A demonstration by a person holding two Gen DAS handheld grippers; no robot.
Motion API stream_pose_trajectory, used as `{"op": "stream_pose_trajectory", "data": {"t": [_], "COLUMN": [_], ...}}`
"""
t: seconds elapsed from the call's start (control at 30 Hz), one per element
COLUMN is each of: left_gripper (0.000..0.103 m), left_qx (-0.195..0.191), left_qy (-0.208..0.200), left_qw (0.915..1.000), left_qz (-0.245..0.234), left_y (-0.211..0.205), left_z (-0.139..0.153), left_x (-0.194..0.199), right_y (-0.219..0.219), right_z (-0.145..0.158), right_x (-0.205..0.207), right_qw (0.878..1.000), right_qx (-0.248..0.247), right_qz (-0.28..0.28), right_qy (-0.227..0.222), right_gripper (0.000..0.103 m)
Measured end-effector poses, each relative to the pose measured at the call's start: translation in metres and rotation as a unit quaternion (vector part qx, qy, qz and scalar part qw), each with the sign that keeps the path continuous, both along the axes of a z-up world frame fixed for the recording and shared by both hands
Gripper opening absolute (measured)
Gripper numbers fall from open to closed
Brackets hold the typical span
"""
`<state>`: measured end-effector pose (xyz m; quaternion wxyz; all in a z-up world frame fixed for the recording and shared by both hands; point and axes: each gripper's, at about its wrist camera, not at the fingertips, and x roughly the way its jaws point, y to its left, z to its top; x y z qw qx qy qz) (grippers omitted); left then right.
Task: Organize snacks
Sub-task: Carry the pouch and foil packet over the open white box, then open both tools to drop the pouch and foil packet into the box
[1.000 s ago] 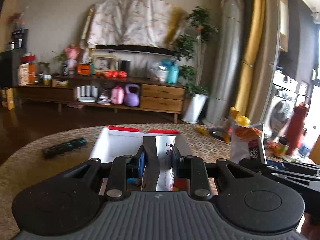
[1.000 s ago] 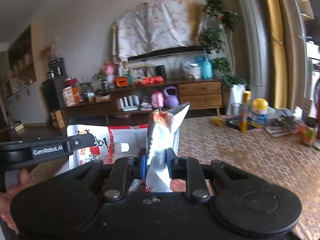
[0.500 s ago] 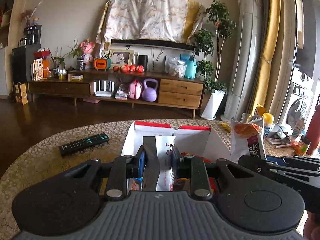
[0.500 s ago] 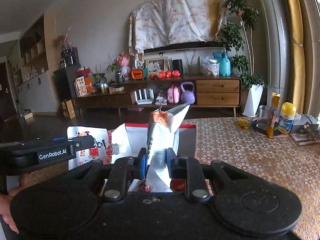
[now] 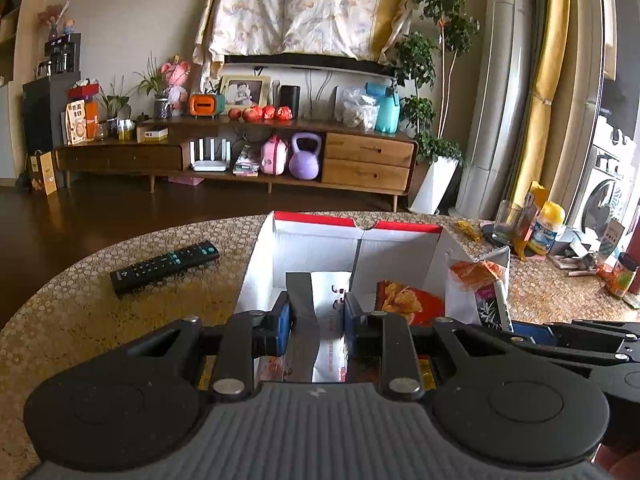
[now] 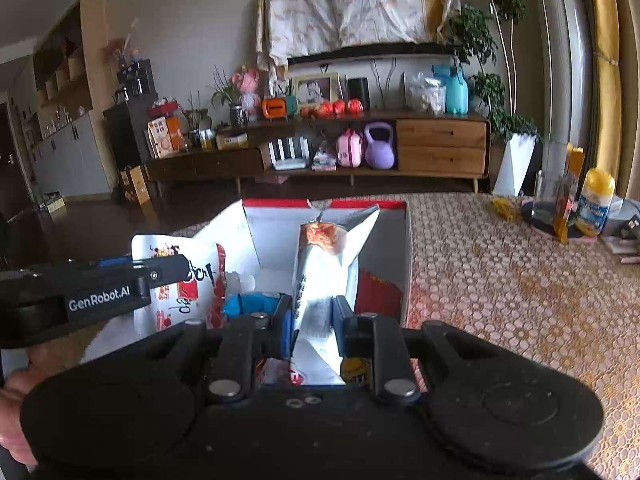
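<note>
An open white cardboard box with red flaps stands on the patterned table. My left gripper is shut on a white snack packet with red print, held over the box's near left part; the packet shows in the right wrist view. My right gripper is shut on a silver snack bag with an orange picture, upright over the box's right side; the bag also shows in the left wrist view. A red-orange snack pack lies inside the box.
A black remote lies on the table left of the box. At the table's far right stand a glass, a yellow-capped bottle and small items. A low wooden sideboard stands across the room.
Both grippers have come down and forward over the box with their packets; the box interior and the red-orange pack now show more fully. Both grips are unchanged.
</note>
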<state>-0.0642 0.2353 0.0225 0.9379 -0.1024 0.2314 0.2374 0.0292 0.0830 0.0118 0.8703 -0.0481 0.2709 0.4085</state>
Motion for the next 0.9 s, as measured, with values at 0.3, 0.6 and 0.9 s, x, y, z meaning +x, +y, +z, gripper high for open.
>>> {"op": "stream_pose_trajectory", "data": {"t": [0.3, 0.6, 0.9], "left_gripper": [0.026, 0.026, 0.026], "left_qx": [-0.005, -0.003, 0.007], "left_qy": [0.018, 0.022, 0.027], "left_qw": [0.9998, 0.9998, 0.9996], "left_qz": [-0.003, -0.003, -0.007], "left_y": [0.002, 0.002, -0.001], "left_z": [-0.011, -0.013, -0.015], "left_x": [0.009, 0.013, 0.013], "right_y": [0.006, 0.004, -0.007], "right_z": [-0.011, -0.014, -0.008], "right_x": [0.002, 0.002, -0.001], "right_qw": [1.000, 1.000, 1.000], "right_qx": [-0.020, -0.022, -0.005], "right_qz": [0.000, -0.004, -0.013], "right_qy": [0.013, 0.015, 0.021], "right_gripper": [0.020, 0.022, 0.024]}}
